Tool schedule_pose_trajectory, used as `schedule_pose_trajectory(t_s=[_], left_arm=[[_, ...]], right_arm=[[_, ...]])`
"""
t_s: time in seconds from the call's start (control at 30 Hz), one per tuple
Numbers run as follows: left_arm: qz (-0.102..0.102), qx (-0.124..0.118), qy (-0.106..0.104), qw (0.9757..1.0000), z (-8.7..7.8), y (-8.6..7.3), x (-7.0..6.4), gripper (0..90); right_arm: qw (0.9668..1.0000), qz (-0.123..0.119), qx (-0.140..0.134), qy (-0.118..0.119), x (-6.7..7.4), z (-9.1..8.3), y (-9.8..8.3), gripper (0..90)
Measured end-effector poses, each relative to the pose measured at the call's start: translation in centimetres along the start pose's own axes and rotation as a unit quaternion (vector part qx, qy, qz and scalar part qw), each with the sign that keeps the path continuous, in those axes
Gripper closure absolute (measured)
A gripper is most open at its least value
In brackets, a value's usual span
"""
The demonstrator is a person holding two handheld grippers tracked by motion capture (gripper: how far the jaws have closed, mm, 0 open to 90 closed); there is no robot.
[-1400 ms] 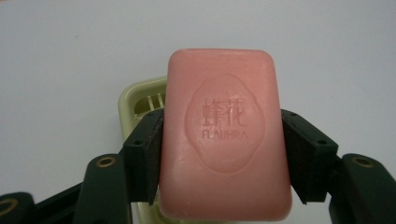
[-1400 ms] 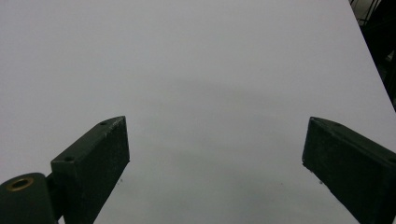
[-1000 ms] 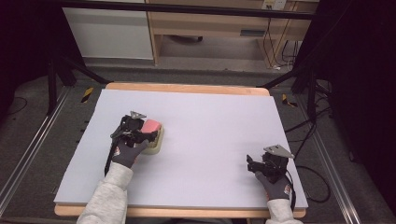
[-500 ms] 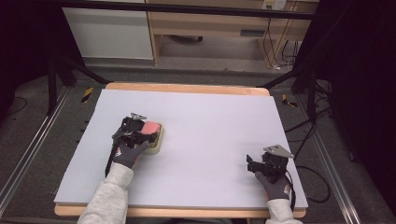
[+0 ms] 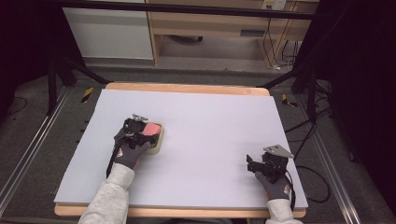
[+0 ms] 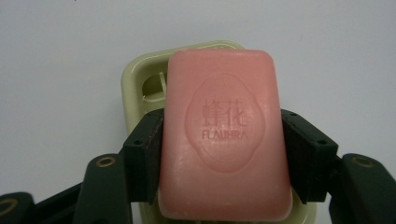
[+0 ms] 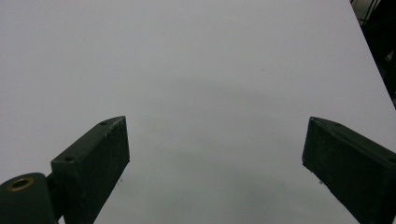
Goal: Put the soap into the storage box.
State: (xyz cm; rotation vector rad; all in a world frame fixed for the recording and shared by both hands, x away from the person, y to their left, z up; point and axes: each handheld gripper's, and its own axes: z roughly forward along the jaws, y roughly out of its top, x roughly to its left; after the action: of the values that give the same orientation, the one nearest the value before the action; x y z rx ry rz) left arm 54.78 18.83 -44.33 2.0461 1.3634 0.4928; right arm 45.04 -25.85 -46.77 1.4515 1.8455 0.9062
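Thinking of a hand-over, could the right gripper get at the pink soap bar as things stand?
Probably not directly: the left gripper is shut on the pink soap bar, covering both long sides, and the open right gripper sits far across the board.

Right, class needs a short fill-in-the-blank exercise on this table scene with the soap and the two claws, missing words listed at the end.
1. The left claw grips a pink rectangular bar of soap by its two long ____.
2. Beneath the soap lies a pale ____ plastic soap dish.
3. The right claw has its jaws ____, with nothing between them.
4. Everything rests on a flat ____ board.

Missing words: sides; yellow; open; white
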Motion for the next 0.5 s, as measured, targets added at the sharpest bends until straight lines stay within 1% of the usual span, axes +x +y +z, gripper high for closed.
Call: schedule_pose_trajectory(t_s=[0.33,0.5], left_arm=[[-0.008,-0.002,0.002,1.0000,0.17,-0.10,0.18,37.5],[-0.007,-0.001,0.002,1.0000,0.35,-0.16,0.11,37.4]], right_arm=[[1.0000,0.001,0.000,-0.001,-0.04,-0.01,0.00,7.7],[1.0000,0.001,0.000,-0.001,-0.04,0.00,0.00,7.7]])
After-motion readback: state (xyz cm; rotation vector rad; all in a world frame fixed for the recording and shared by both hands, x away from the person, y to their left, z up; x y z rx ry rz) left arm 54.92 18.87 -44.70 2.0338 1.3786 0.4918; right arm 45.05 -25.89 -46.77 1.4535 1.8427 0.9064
